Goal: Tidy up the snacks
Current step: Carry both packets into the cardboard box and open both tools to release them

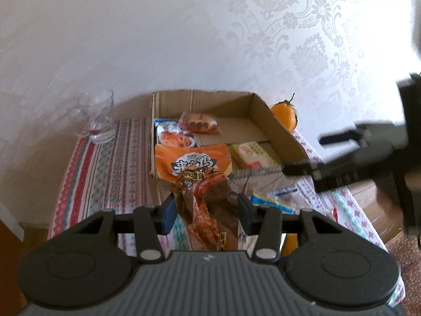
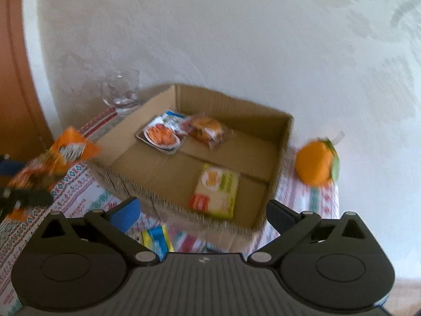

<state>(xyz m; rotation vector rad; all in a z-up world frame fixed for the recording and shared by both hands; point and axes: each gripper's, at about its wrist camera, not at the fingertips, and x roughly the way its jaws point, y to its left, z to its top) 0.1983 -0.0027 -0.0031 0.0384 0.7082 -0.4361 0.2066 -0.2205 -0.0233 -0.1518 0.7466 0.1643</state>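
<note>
In the left wrist view, our left tool (image 1: 206,212) is partly closed on a brown-and-red snack packet (image 1: 204,205), with an orange snack bag (image 1: 193,160) seemingly bunched with it, just short of the cardboard box (image 1: 276,123) at twelve o'clock on the tabletop (image 1: 105,158); we judge the step in hand is carrying these to the box, so the next move calls for clearing the near wall before letting go. In the right wrist view, our right tool (image 2: 202,214) is wide open and holds nothing, above the box's near wall, with a green-yellow pack (image 2: 218,192) inside and a blue-yellow packet (image 2: 156,238) on the cloth at seven o'clock, likely its next pick.
</note>
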